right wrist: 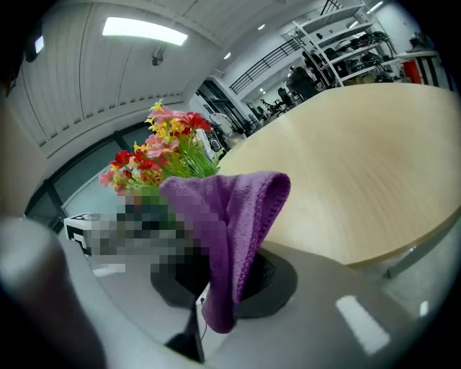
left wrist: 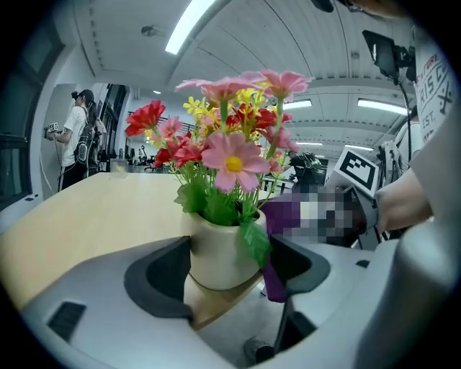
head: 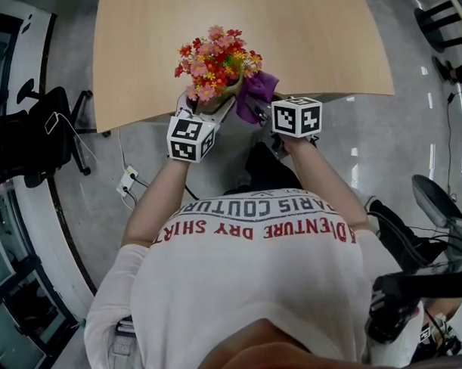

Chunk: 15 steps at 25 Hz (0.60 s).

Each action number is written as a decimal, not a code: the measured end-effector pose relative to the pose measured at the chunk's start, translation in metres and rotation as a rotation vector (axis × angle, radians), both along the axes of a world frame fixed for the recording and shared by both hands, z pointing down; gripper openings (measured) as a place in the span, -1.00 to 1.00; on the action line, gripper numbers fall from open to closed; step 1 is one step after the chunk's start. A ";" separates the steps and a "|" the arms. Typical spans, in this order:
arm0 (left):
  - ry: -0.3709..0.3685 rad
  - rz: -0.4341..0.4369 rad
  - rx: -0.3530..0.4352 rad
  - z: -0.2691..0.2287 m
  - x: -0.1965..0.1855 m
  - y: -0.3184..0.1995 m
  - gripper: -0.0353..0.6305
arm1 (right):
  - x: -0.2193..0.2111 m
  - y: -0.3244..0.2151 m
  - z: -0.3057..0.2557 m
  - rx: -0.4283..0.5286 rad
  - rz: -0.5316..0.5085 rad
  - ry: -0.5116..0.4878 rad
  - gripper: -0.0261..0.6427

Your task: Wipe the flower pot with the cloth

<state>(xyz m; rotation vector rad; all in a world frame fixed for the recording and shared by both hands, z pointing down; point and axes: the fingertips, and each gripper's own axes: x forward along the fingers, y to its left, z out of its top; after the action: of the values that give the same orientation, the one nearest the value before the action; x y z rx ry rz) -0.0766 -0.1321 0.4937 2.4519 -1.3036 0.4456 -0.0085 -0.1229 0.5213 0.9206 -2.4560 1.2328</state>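
A cream flower pot (left wrist: 220,252) full of red, pink and yellow artificial flowers (head: 216,62) stands at the near edge of the wooden table (head: 296,38). My left gripper (left wrist: 230,267) is closed around the pot, one pad on each side of it. Just right of the pot, my right gripper (right wrist: 216,277) is shut on a purple cloth (right wrist: 230,216), which folds over and hangs down between its jaws. In the left gripper view the cloth (left wrist: 277,216) lies against the pot's right side, behind the right pad. From above, the flowers hide most of the pot.
A black office chair (head: 44,128) stands on the floor at the left, with a power strip and cables (head: 127,180) near it. Black equipment (head: 408,300) sits at the lower right. A person (left wrist: 75,137) stands far off beyond the table.
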 end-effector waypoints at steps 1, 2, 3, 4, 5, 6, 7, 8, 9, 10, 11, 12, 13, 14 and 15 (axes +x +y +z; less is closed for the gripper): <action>-0.001 -0.001 0.003 0.000 0.001 0.000 0.14 | 0.001 0.000 0.002 -0.003 -0.007 0.018 -0.75; 0.000 -0.002 0.005 0.000 0.001 0.001 0.14 | 0.001 0.001 0.004 -0.007 -0.013 0.032 -0.75; 0.003 -0.003 0.006 -0.001 0.002 0.001 0.14 | 0.002 0.001 0.005 -0.012 -0.017 0.041 -0.75; 0.011 -0.005 0.003 0.000 0.002 0.001 0.14 | 0.002 0.001 0.006 -0.018 -0.020 0.043 -0.75; 0.021 -0.008 -0.005 0.000 0.002 0.001 0.14 | 0.003 0.001 0.006 -0.024 -0.021 0.040 -0.75; 0.031 -0.015 -0.016 0.001 0.002 0.001 0.14 | 0.003 0.001 0.005 -0.027 -0.021 0.034 -0.75; 0.037 -0.024 -0.025 0.001 0.002 0.001 0.14 | 0.004 0.000 0.003 -0.030 -0.020 0.024 -0.75; 0.035 -0.036 -0.029 0.000 0.002 0.000 0.14 | 0.005 -0.001 0.000 -0.030 -0.016 0.009 -0.75; 0.030 -0.051 -0.027 0.000 0.002 0.000 0.14 | 0.006 -0.002 -0.005 -0.029 -0.010 -0.010 -0.75; 0.021 -0.068 -0.022 -0.001 0.002 0.000 0.14 | 0.008 -0.004 -0.011 -0.027 -0.004 -0.034 -0.75; 0.011 -0.087 -0.015 -0.001 0.003 0.000 0.18 | 0.010 -0.008 -0.016 -0.025 0.002 -0.058 -0.75; 0.000 -0.104 -0.007 0.000 0.004 0.000 0.21 | 0.012 -0.013 -0.022 -0.023 0.008 -0.078 -0.75; -0.013 -0.119 0.001 0.000 0.006 -0.001 0.24 | 0.015 -0.019 -0.026 -0.020 0.011 -0.091 -0.75; -0.024 -0.133 0.006 0.001 0.007 -0.003 0.28 | 0.016 -0.026 -0.031 -0.015 0.009 -0.100 -0.75; -0.030 -0.148 0.007 0.002 0.007 -0.004 0.31 | 0.016 -0.032 -0.037 -0.010 0.002 -0.107 -0.75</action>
<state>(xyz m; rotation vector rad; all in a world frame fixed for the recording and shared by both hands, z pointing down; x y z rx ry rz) -0.0694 -0.1363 0.4954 2.3417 -1.4895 0.4419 0.0074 -0.1549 0.4842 0.8759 -2.5287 1.3256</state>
